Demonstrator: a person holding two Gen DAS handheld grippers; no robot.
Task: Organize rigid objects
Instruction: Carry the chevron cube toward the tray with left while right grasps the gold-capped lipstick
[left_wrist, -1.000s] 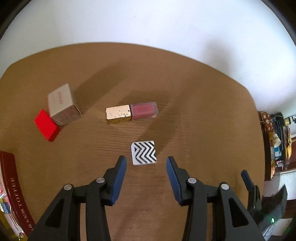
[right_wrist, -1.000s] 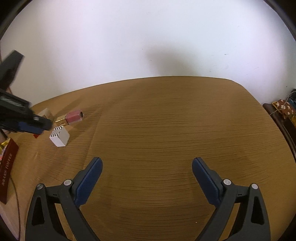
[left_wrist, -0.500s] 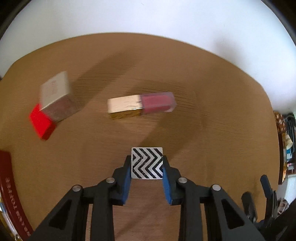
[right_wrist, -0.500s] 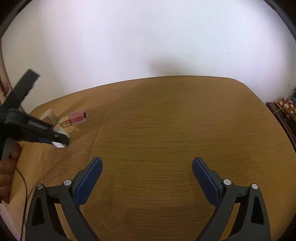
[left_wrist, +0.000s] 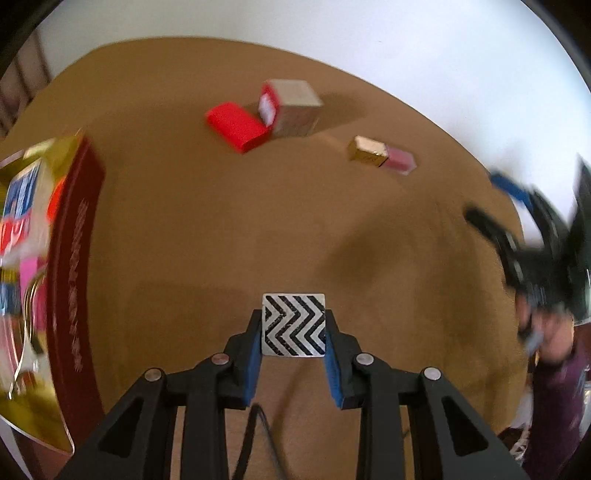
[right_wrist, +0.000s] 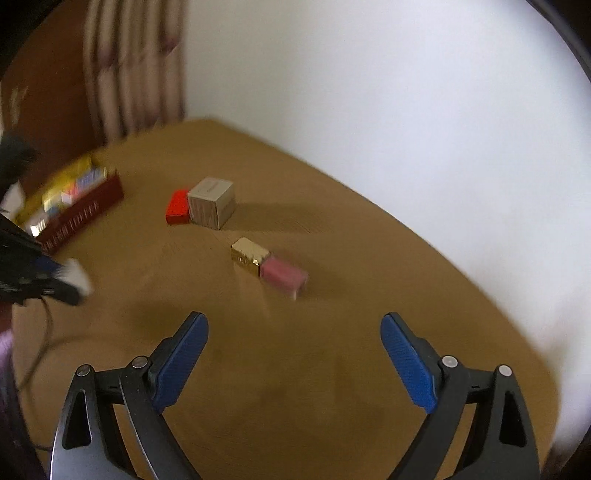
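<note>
Two grippers: left gripper (left_wrist: 293, 328) clamps the chevron cube (left_wrist: 293, 325), right gripper (right_wrist: 293, 350) jaws wide, just narrowing, empty

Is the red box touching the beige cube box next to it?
Touching. In the right wrist view the red box lies flush against the beige cube box, with no gap.

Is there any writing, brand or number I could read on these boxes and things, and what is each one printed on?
Nothing reads cleanly here.
Dark red rectangular box: pale capital lettering along its side, too blurred to read.
Beige and brown cardboard cube box: a faint mark on top, too small to read.
Colourful packets inside the dark red box: print smeared, unreadable.
Small black-and-white chevron block: a zigzag pattern only, no words.
Gold-capped pink bottle, flat red box: no text visible.
</note>
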